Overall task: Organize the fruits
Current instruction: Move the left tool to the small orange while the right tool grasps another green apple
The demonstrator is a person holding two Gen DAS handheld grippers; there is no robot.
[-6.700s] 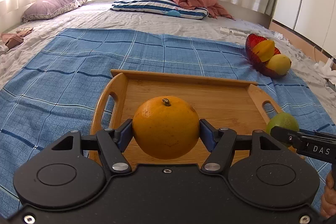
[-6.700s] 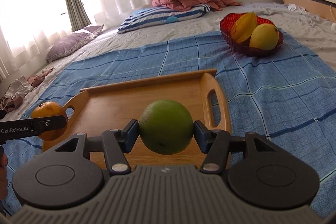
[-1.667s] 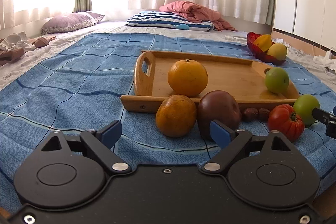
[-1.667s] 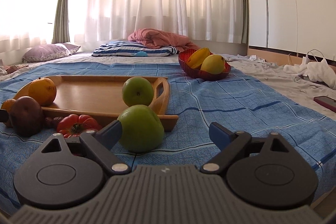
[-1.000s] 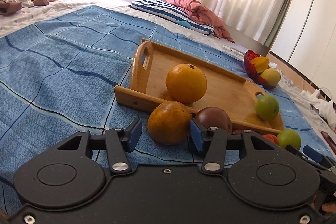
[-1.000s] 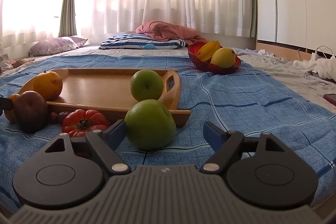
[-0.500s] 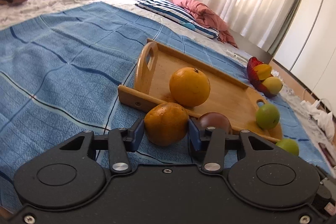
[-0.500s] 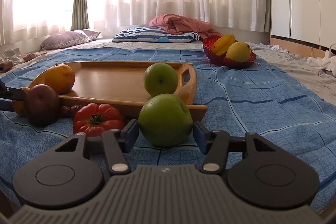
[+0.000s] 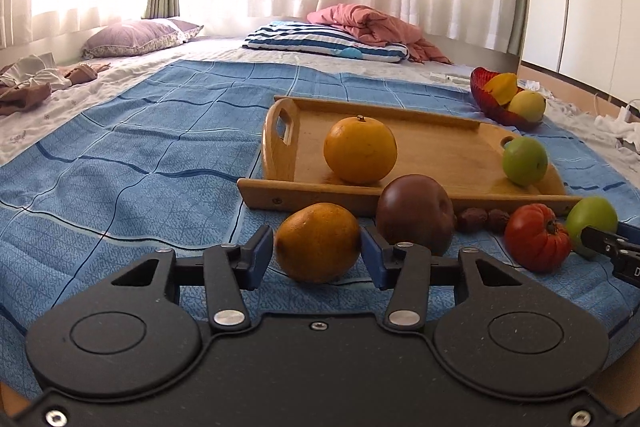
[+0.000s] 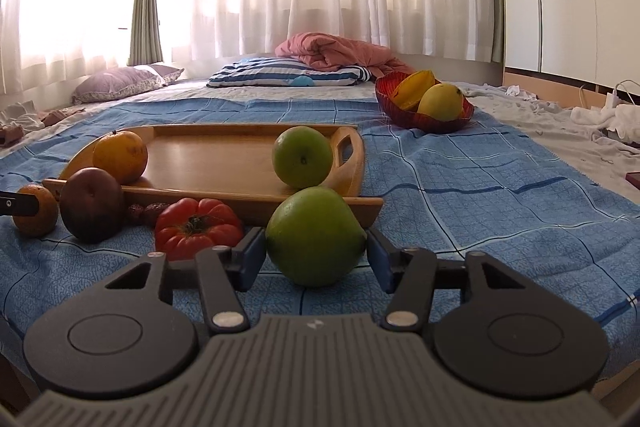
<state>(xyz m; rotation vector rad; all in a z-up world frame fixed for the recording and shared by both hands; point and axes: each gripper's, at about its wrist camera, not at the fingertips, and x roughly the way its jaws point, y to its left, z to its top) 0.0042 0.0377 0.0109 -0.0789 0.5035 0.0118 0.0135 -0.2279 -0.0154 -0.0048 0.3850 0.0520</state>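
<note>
My left gripper (image 9: 318, 253) is shut on a small orange (image 9: 318, 242) that rests on the blue blanket in front of the wooden tray (image 9: 440, 151). My right gripper (image 10: 316, 255) is shut on a green pear-shaped fruit (image 10: 316, 235), also on the blanket at the tray's near right corner. On the tray sit a large orange (image 9: 360, 151) and a green apple (image 9: 524, 161). Between the grippers lie a dark purple fruit (image 9: 414, 213), two small brown dates (image 9: 486, 219) and a red tomato (image 9: 536, 237).
A red bowl (image 10: 424, 119) with a yellow mango and a starfruit stands on the bed to the far right. Pillows and a pink blanket (image 10: 336, 55) lie at the back. Clothes (image 9: 28, 87) lie far left. The bed's near edge is just below the grippers.
Both grippers have closed from open: the left onto the small orange, the right onto the green fruit. The left view has levelled out.
</note>
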